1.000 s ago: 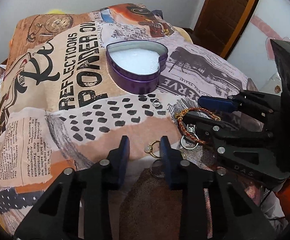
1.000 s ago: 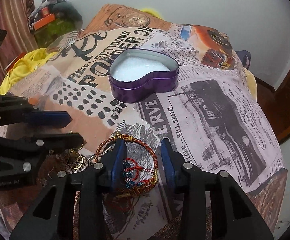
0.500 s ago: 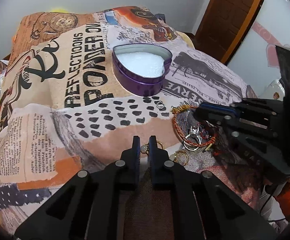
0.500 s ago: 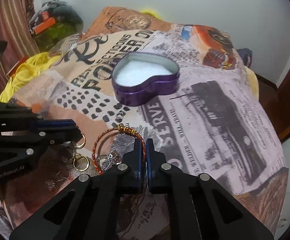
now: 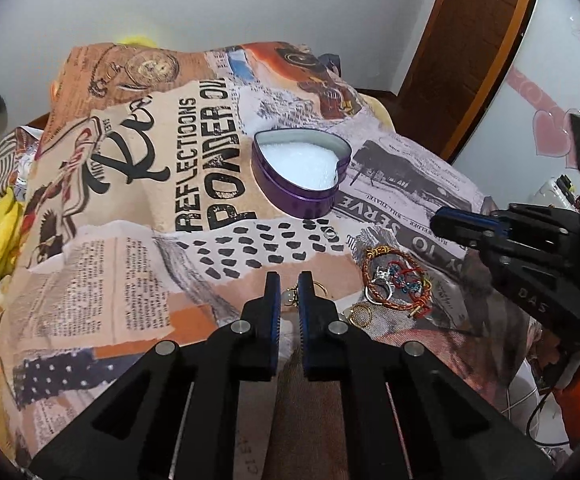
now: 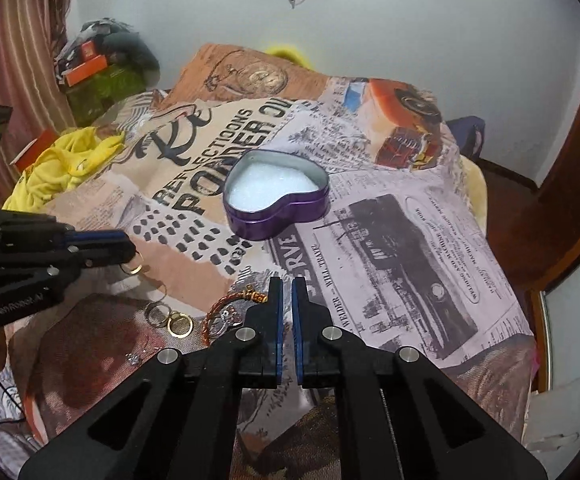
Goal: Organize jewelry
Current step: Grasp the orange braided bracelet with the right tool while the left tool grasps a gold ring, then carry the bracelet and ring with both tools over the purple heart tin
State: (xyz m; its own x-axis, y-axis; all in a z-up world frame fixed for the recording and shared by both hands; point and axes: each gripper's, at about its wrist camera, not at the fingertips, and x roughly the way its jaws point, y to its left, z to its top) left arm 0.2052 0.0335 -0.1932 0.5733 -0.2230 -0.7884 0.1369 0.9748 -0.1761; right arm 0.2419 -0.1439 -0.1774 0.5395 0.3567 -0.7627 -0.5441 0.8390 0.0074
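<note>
A purple heart-shaped tin [image 5: 300,176] with white lining stands open on the printed bedspread; it also shows in the right wrist view [image 6: 276,204]. My left gripper [image 5: 289,282] is shut on a gold ring earring [image 5: 317,289], which also shows in the right wrist view [image 6: 132,267], lifted off the cloth. My right gripper [image 6: 284,286] is shut with nothing visible between its pads, raised above the red-gold braided bracelet [image 5: 394,280], also in the right wrist view [image 6: 226,312]. More gold rings [image 6: 174,318] lie beside the bracelet.
A small silver ring [image 5: 329,232] lies near the tin. Yellow cloth [image 6: 62,168] lies at the bed's left edge. A wooden door [image 5: 462,48] stands at the right. The bedspread [image 6: 390,220] slopes away on the right.
Both grippers closed and rose away from the bed. The left one took hold of a gold ring earring. The right one came up with the bracelet left on the cloth.
</note>
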